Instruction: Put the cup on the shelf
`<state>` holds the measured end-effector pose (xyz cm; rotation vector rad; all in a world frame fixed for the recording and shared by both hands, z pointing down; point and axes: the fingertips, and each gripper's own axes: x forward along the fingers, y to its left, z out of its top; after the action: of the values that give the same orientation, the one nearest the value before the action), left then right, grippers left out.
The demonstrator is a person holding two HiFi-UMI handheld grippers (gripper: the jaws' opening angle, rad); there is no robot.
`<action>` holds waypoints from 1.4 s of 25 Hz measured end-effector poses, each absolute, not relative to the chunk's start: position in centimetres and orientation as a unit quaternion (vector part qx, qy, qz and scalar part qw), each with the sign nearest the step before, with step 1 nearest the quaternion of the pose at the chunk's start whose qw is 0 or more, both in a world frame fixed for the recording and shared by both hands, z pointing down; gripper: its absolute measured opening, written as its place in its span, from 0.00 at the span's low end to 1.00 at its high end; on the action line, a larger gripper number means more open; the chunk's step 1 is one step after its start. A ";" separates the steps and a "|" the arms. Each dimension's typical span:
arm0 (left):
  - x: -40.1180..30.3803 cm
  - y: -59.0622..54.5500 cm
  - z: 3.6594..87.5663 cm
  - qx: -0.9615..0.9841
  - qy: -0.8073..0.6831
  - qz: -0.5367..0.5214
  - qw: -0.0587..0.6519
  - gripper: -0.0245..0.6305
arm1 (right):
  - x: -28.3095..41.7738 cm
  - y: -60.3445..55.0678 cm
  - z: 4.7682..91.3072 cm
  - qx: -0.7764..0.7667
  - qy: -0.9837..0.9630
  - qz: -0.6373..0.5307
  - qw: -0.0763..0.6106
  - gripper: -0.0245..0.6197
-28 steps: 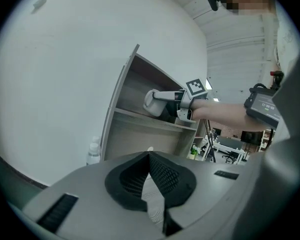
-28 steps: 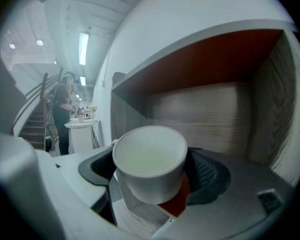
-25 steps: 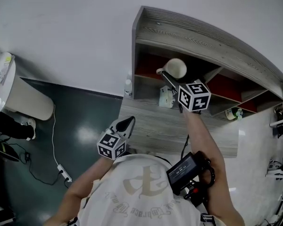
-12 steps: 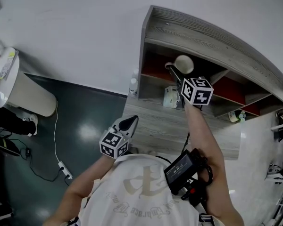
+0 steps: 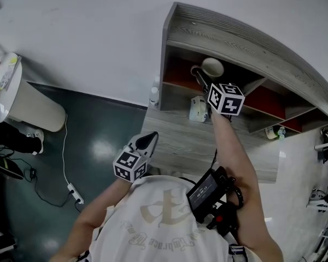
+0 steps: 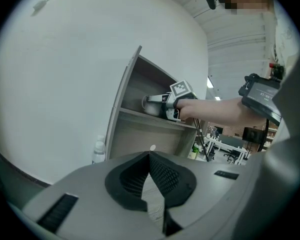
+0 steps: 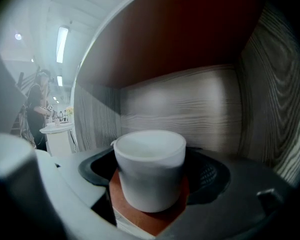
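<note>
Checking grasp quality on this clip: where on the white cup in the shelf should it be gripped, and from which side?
Grip the white cup across its body's sides, coming in level from the shelf's open front, as the right gripper does. It stands upright, and the board above and walls behind and beside it block other approaches.

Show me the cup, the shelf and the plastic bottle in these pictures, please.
cup (image 7: 149, 176), right gripper view, on its white side wall.
shelf (image 5: 235, 33), head view, on its top board.
plastic bottle (image 5: 153, 99), head view, on its body.
</note>
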<state>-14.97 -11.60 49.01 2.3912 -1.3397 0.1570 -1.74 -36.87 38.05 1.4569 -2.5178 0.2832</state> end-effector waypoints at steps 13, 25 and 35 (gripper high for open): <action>-14.3 -11.6 49.3 0.855 -0.475 0.065 0.198 0.04 | -2.1 -35.4 36.2 0.460 -0.883 0.069 0.058 0.72; -11.7 -12.0 49.3 0.867 -0.455 0.069 0.194 0.04 | 1.1 -31.5 34.5 0.441 -0.897 0.036 0.010 0.46; -9.3 -13.5 49.1 0.876 -0.439 0.066 0.190 0.04 | 5.7 -27.9 36.6 0.439 -0.898 0.043 0.011 0.11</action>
<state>-9.30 -13.48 49.12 2.4622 -1.2325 0.1845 5.71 -27.93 36.61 1.3682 -2.8002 0.1338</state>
